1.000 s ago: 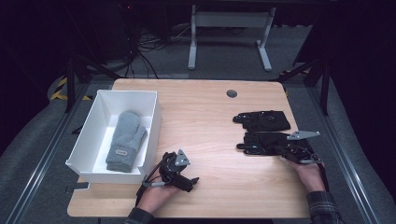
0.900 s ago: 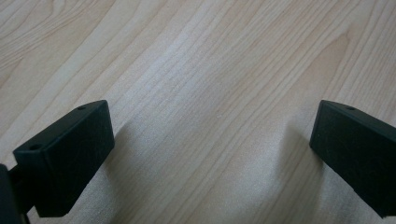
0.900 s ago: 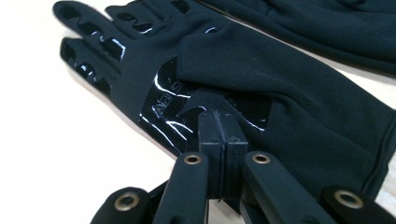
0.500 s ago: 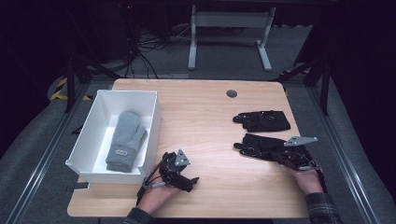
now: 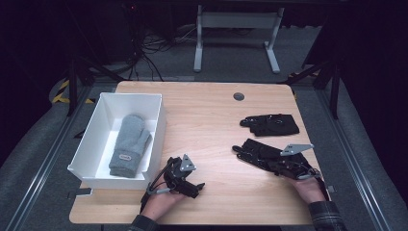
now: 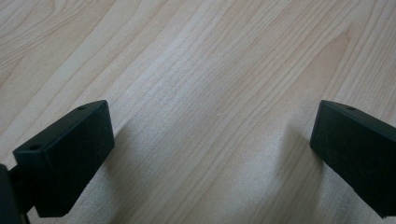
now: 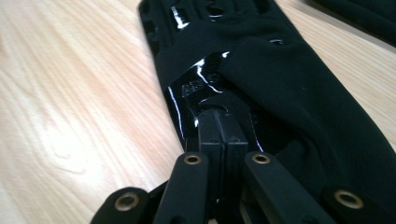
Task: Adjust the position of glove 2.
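Right gripper view: tool (image 7: 222,122) pinching black glove (image 7: 280,79)

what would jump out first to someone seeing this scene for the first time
The white box at the table's left, with a grey mitten lying inside it. Then the right gripper, jaws shut on a black glove near the table's right edge, with a second black glove lying just beyond it.

Beneath the right hand-held gripper (image 5: 284,166), the near black glove's (image 5: 262,154) cuff lies hidden; its raised lettering just beyond the closed jaws is too blurred to read.
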`<state>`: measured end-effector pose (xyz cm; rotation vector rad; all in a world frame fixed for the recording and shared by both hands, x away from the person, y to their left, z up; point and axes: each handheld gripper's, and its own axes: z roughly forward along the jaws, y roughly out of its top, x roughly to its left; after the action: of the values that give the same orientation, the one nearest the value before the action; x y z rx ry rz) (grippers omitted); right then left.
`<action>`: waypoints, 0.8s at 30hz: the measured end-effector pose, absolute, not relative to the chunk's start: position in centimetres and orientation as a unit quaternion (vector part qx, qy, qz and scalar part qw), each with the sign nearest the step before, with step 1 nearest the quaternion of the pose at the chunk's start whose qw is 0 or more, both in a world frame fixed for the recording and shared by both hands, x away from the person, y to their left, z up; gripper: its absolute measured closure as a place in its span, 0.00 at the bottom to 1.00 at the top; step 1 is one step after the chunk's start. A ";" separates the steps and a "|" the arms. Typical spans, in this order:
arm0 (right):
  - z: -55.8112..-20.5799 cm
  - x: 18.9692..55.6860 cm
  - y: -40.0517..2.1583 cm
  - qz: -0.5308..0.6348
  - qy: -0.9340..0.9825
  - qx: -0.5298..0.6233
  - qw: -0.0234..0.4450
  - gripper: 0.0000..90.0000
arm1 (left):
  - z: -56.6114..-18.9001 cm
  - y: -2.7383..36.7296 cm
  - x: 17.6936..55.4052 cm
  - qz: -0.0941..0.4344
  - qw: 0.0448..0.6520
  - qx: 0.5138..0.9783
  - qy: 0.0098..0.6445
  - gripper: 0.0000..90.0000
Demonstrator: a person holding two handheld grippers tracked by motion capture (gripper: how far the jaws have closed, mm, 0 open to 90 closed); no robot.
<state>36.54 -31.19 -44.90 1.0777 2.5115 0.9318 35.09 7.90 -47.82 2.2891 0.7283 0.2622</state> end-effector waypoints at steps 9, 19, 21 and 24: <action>-45.0 36.1 -28.6 0.328 0.878 0.333 0.101 1.00 | -47.8 7.8 35.2 0.102 0.355 0.885 0.282 0.00; -45.1 35.7 -25.6 0.332 0.894 0.291 0.079 1.00 | -47.8 7.8 35.1 0.102 0.355 0.885 0.283 0.00; -45.1 35.5 -24.6 0.333 0.898 0.278 0.073 1.00 | -47.8 7.8 35.2 0.102 0.355 0.885 0.282 0.00; -45.1 35.4 -23.6 0.334 0.902 0.266 0.068 1.00 | -47.8 7.8 35.1 0.102 0.355 0.885 0.283 0.00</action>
<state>35.35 -23.61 -45.12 0.8011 2.7160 1.0047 35.15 7.82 -47.82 2.2879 0.7303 0.2637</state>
